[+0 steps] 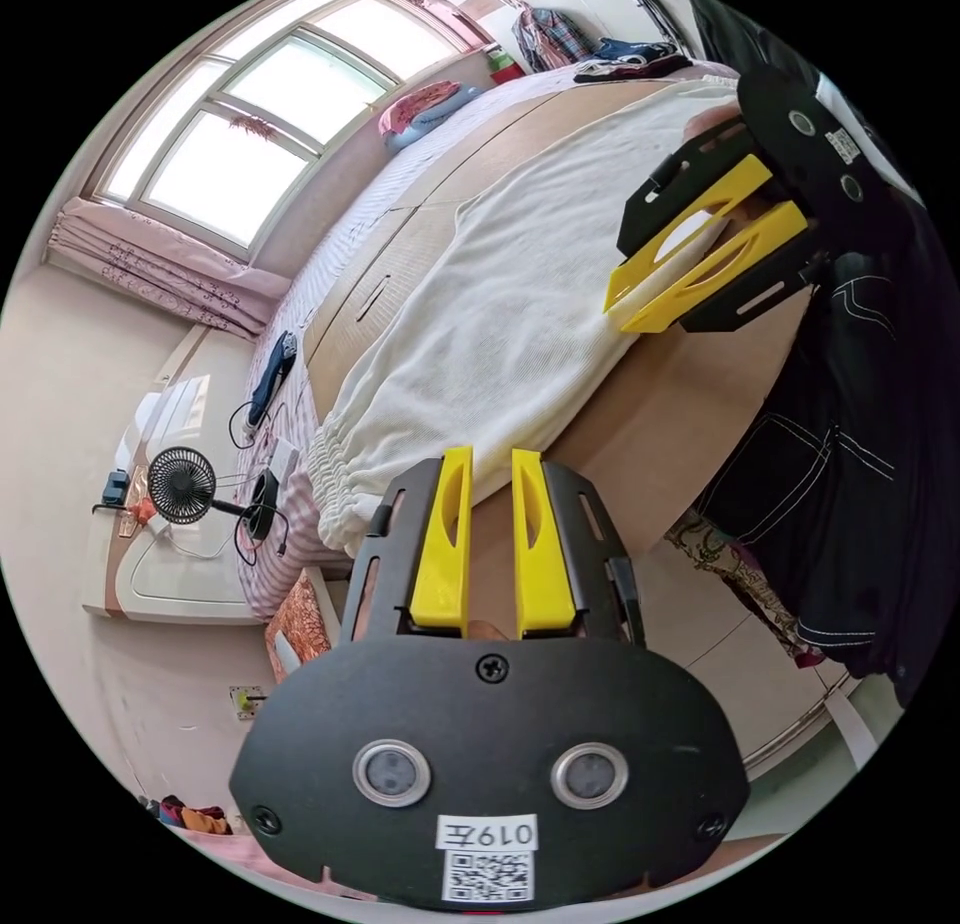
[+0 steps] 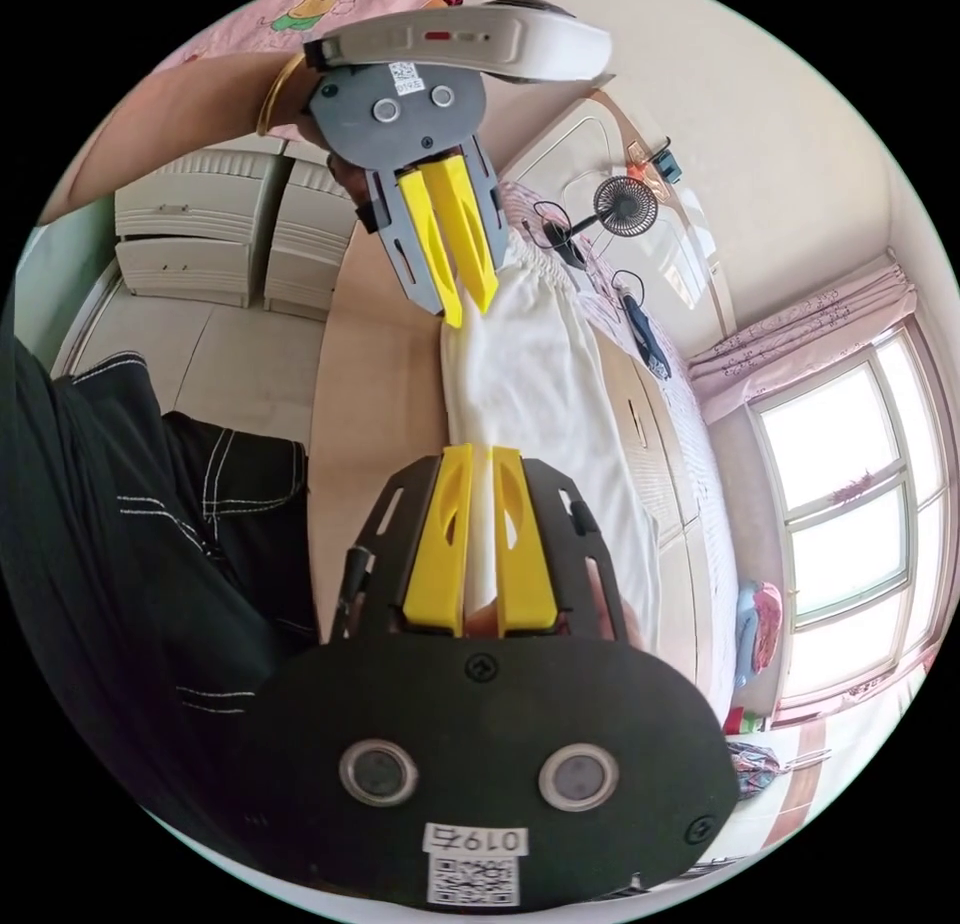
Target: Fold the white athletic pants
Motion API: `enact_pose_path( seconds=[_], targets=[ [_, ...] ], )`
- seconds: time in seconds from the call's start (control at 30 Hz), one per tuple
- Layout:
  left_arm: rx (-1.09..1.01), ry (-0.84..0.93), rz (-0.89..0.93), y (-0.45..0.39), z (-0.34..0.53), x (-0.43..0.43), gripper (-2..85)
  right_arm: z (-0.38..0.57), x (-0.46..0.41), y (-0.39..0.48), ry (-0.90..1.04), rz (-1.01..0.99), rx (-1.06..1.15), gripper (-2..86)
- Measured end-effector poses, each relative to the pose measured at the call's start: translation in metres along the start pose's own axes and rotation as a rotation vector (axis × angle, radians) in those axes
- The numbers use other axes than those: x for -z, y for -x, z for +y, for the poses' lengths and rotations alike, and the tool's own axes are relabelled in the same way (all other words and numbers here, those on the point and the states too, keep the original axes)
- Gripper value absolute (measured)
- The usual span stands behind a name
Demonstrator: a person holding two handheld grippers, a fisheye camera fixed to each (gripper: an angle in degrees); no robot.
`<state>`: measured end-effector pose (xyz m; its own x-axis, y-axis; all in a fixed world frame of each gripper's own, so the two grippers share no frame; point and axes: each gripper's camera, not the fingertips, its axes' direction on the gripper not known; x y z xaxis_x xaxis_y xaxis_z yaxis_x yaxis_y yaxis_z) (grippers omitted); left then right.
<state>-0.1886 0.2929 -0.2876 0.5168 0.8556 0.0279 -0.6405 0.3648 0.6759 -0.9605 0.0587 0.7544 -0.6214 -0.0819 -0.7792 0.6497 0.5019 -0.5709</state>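
The white athletic pants (image 1: 500, 294) lie stretched along a tan wooden surface (image 1: 660, 414), with the gathered waistband (image 1: 335, 474) toward the fan side. My left gripper (image 1: 491, 456) sits at the near edge by the waistband, its yellow jaws close together with the cloth edge between the tips. It also hangs at the top of the right gripper view as the left gripper (image 2: 470, 312). My right gripper (image 2: 480, 452) is shut on the near edge of the pants (image 2: 540, 394) at the leg end. In the left gripper view the right gripper (image 1: 622, 309) holds white cloth between its jaws.
A person in dark trousers (image 1: 850, 444) stands against the surface's near side. A small black fan (image 1: 182, 484) and cables sit on a white unit beyond the waistband. White drawers (image 2: 200, 229) stand on the tiled floor. A window (image 1: 270, 114) and clothes (image 1: 620, 59) lie at the far end.
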Motion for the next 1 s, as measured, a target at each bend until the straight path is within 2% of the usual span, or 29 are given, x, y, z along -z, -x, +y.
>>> enact_pose_path(
  seconds=[0.13,0.47,0.6,0.8,1.0],
  targets=[
    [-0.016,0.021,-0.026,0.005,0.006,-0.005,1.7,-0.014,0.009,-0.014,-0.005,-0.007,-0.021,-0.3],
    [0.000,-0.034,-0.077,0.028,0.030,0.012,0.9,-0.039,0.045,-0.047,-0.060,-0.037,-0.064,-0.9],
    [-0.007,-0.006,-0.037,0.031,0.043,-0.003,0.9,-0.049,0.037,-0.045,-0.026,-0.085,-0.049,-0.9],
    [0.003,-0.005,-0.049,0.044,0.062,-0.012,0.8,-0.069,0.057,-0.042,-0.031,0.004,-0.002,-0.9],
    [0.000,0.021,-0.010,0.058,0.089,-0.036,0.8,-0.085,0.055,-0.038,-0.002,-0.062,0.002,-0.9]
  ],
)
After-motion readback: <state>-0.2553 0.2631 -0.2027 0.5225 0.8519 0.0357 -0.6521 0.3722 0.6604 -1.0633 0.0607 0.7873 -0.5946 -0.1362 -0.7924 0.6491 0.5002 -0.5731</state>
